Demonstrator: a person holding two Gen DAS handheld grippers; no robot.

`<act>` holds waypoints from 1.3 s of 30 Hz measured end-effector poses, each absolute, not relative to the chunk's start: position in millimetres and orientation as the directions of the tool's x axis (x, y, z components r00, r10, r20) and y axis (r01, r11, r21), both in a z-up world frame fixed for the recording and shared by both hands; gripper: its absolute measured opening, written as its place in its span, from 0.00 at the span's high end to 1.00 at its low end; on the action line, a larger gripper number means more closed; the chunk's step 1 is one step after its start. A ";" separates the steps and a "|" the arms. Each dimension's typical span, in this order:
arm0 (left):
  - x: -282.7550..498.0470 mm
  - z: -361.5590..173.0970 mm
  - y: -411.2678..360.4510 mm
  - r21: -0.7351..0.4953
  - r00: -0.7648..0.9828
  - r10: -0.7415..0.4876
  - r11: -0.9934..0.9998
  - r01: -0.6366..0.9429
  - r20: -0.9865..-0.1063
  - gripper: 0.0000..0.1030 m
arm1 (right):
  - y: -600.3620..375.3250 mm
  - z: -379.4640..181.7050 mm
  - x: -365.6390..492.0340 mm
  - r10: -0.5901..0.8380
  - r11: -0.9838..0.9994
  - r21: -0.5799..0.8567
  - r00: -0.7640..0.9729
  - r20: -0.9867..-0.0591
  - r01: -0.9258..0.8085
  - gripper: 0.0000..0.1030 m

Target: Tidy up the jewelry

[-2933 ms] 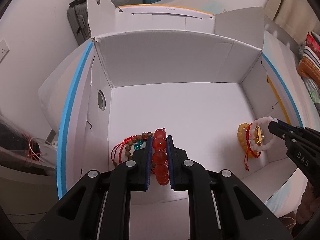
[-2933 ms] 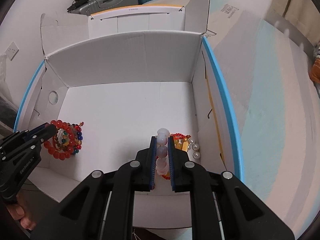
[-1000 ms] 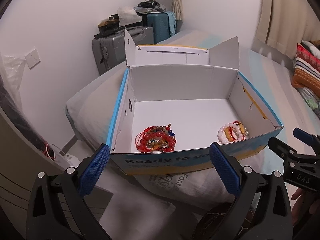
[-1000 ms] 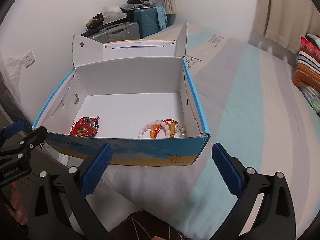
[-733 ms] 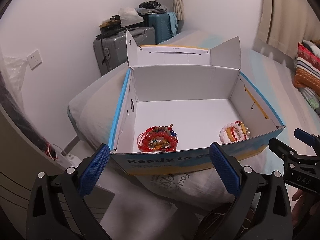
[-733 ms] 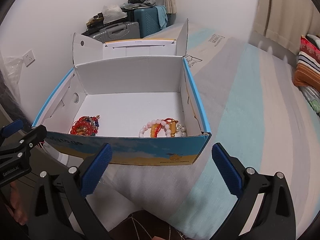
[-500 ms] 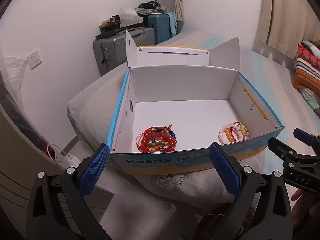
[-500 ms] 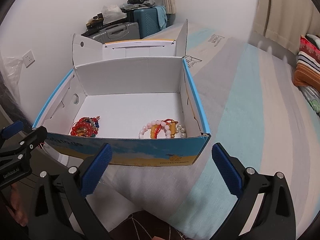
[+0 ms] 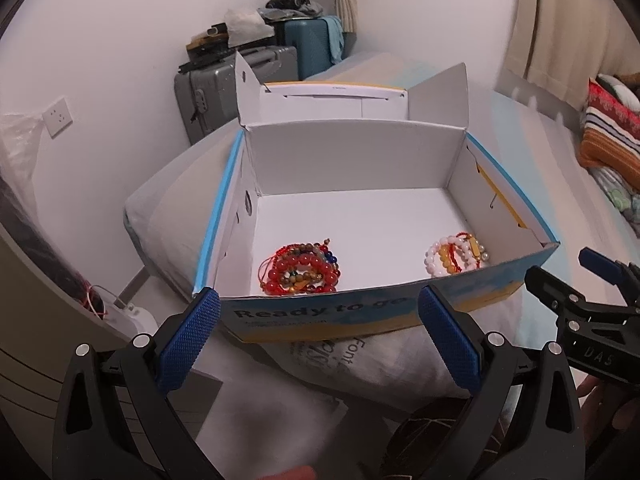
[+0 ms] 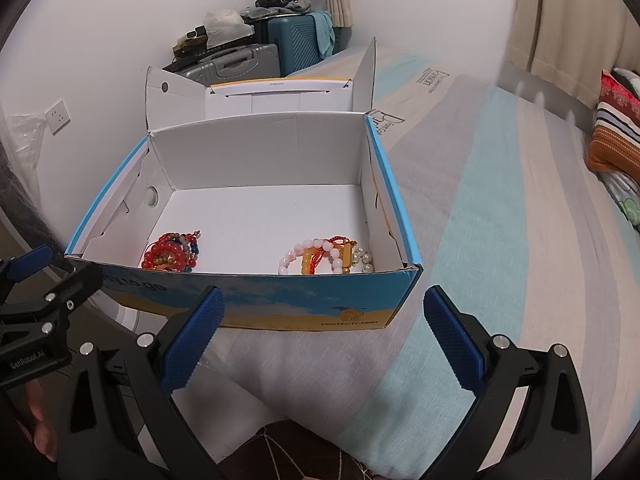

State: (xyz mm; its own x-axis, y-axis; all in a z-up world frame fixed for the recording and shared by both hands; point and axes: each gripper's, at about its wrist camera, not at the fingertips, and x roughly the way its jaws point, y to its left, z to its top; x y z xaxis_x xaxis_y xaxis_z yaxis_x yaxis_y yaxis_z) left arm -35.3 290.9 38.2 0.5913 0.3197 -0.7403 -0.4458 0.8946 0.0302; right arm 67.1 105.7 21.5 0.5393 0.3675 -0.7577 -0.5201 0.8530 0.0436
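you're looking over the near wall of the cardboard box (image 9: 400,312), and that printed wall is cutting off the front edge of both bead piles, so how the nearest strands are lying is staying hidden from you. your left gripper (image 9: 318,338) is hanging wide open with nothing between its blue pads, just short of the box front. your right gripper (image 10: 324,334) is gaping wide open and empty too, also outside the near wall. in the left view the right tool is poking in at the edge, partly cut off by the frame.

room-wise, the box floor is lying bare behind and between the two piles, and the lid flap (image 10: 276,96) is standing up at the back. the bed (image 10: 500,220) is stretching clear to the right of the box.

the red bracelet pile (image 9: 302,270) is sitting in the front left corner area, glossy red beads tangled with brown, blue and green ones and red cord. the pale bracelet pile (image 10: 326,258) is sitting near the front right corner, pinkish-white beads mixed with amber beads, red cord and a few pearls, well apart from the red one.
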 end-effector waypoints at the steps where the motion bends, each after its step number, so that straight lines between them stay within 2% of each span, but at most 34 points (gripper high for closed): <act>1: -35.2 37.3 289.6 0.037 0.589 0.323 0.895 -0.445 -0.741 0.05 | 106.0 21.2 67.3 0.367 0.853 0.045 0.537 -0.759 -0.520 0.07; 14: -36.8 37.6 284.8 0.008 0.614 0.301 0.901 -0.433 -0.729 0.05 | 106.0 20.5 66.5 0.367 0.851 0.042 0.535 -0.761 -0.523 0.07; 20: -39.7 40.8 284.8 0.034 0.603 0.352 0.880 -0.474 -0.716 0.05 | 106.1 20.5 66.1 0.368 0.850 0.042 0.534 -0.761 -0.525 0.07; 28: -38.7 36.4 287.7 -0.050 0.611 0.285 0.880 -0.472 -0.739 0.05 | 106.6 19.6 66.4 0.370 0.849 0.045 0.531 -0.762 -0.526 0.07; 32: -41.4 33.8 287.3 -0.004 0.594 0.354 0.857 -0.516 -0.722 0.05 | 106.7 19.8 66.6 0.369 0.849 0.045 0.532 -0.762 -0.526 0.07; 39: -39.4 32.9 286.2 0.059 0.559 0.397 0.849 -0.526 -0.728 0.05 | 105.8 16.6 65.9 0.365 0.852 0.042 0.534 -0.762 -0.522 0.07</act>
